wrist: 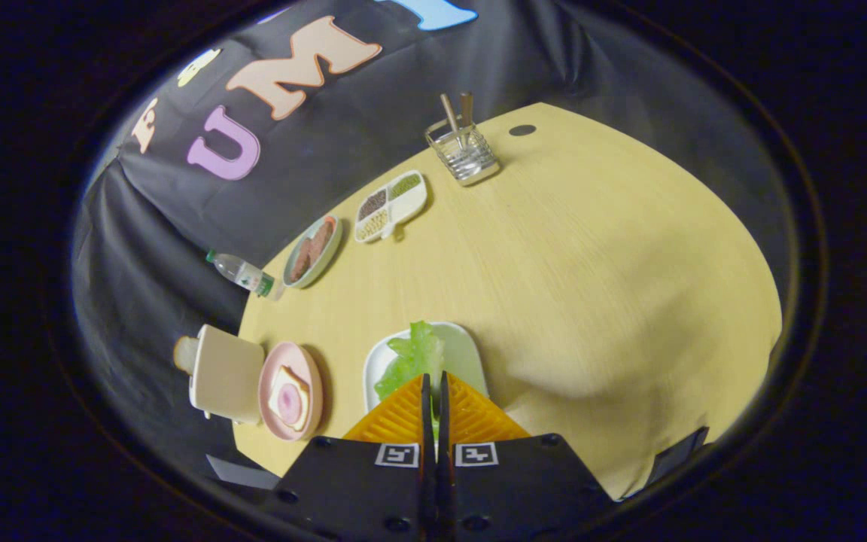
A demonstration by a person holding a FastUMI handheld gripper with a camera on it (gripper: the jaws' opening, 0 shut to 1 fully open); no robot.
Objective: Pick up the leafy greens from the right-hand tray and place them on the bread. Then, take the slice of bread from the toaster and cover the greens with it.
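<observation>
My gripper (434, 376) is raised above the yellow table (591, 286), its fingers closed to a thin slit. The leafy greens (411, 354), a ruffled light-green leaf, stick out just ahead of the fingertips, and a sliver of green shows in the slit, so the fingers are pinching the leaf. Below it lies the white tray (471, 350). Beside the tray stands a pink plate (272, 376) holding a bread slice (290, 399) topped with a pink round of ham. Further out on that side is the cream toaster (226, 373), with a bread slice (185, 354) poking from its slot.
Along the table's far edge stand a water bottle (241, 272), a green plate of brown meat slices (313, 251), a white divided dish of grains (390, 205) and a wire cutlery holder (463, 150). The black cloth wall runs behind them.
</observation>
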